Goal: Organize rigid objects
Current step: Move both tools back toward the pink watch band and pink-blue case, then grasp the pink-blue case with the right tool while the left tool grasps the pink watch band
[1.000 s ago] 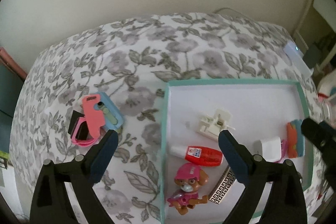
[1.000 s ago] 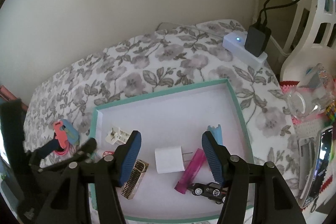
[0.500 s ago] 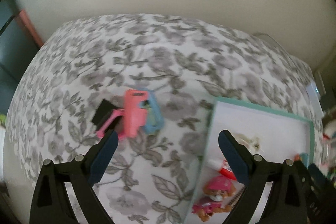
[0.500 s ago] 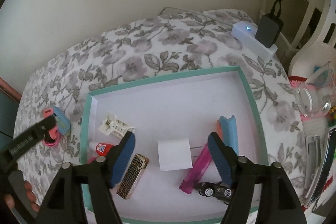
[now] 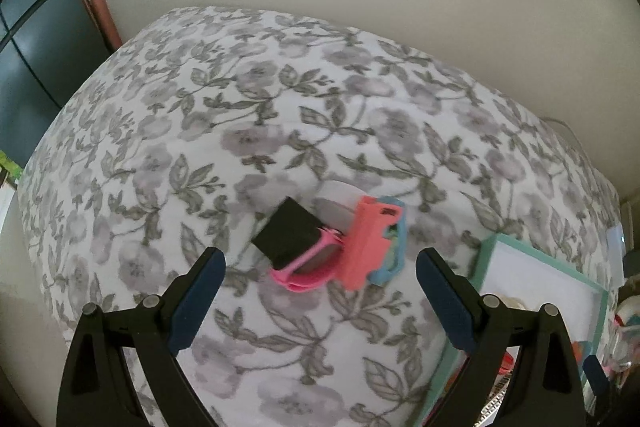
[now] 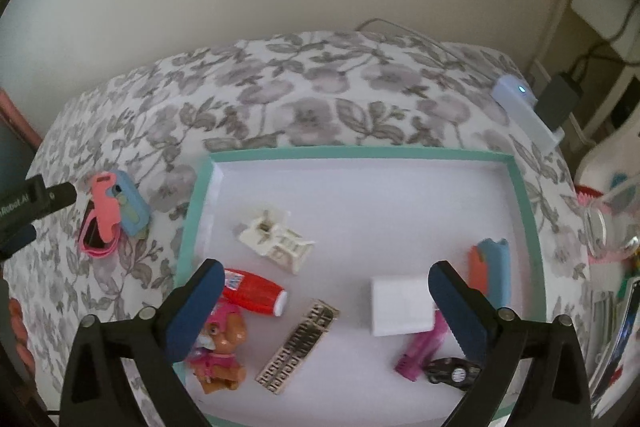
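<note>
Through my left camera, my left claw (image 5: pixel 320 279) hangs spread wide and empty over the floral cloth (image 5: pixel 240 115), its tips flanking a small heap: a coral clip (image 5: pixel 366 247) on a blue case (image 5: pixel 394 239), a pink band (image 5: pixel 308 267) and a black block (image 5: pixel 288 231), beside the teal tray (image 5: pixel 486 259). My right camera alone shows the tray's contents under my spread, empty right claw (image 6: pixel 322 301): red tube (image 6: pixel 254 293), pup figure (image 6: pixel 218 351), white cube (image 6: pixel 400 301), toy car (image 6: pixel 452 373).

"Robot.AI" partly readable on left gripper (image 6: pixel 24 223)
</note>
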Motion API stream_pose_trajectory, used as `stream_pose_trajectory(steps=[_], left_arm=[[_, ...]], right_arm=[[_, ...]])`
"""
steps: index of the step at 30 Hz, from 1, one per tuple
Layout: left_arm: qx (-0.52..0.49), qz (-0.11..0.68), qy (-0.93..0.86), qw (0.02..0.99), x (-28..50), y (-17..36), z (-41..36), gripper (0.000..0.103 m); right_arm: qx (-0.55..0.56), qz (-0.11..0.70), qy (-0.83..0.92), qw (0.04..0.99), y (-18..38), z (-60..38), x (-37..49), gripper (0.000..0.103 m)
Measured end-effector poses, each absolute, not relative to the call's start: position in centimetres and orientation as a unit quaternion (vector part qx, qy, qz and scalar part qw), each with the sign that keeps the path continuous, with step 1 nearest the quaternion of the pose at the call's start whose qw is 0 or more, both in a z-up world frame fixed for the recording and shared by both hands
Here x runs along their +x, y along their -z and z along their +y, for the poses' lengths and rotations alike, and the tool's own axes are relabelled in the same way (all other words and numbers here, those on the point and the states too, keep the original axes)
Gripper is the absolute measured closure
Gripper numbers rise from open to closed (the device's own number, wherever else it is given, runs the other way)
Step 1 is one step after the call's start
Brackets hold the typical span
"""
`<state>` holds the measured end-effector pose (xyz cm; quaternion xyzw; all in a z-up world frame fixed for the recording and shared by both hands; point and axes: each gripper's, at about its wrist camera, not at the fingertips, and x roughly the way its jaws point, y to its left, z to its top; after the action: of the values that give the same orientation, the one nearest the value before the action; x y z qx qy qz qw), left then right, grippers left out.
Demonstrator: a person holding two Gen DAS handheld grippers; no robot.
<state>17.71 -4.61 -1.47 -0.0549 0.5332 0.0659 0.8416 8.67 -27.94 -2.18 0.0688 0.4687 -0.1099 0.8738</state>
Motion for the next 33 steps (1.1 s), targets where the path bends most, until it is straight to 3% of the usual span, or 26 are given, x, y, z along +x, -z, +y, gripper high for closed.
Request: stream_pose_trajectory(steps=[20,33], left_arm=[[-0.086,0.532,-0.114,0.834,19.5,2.4,6.4,0.007],[-0.104,0.571,-0.028,0.814,20.8,5.6,5.6,0.007]], right_arm=[[0.071,0.444,0.031,0.893,2.5,-19.1,12.3,0.000],[0.101,0.430,-0.022,0.897,3.0,-16.7,14.9,0.002]])
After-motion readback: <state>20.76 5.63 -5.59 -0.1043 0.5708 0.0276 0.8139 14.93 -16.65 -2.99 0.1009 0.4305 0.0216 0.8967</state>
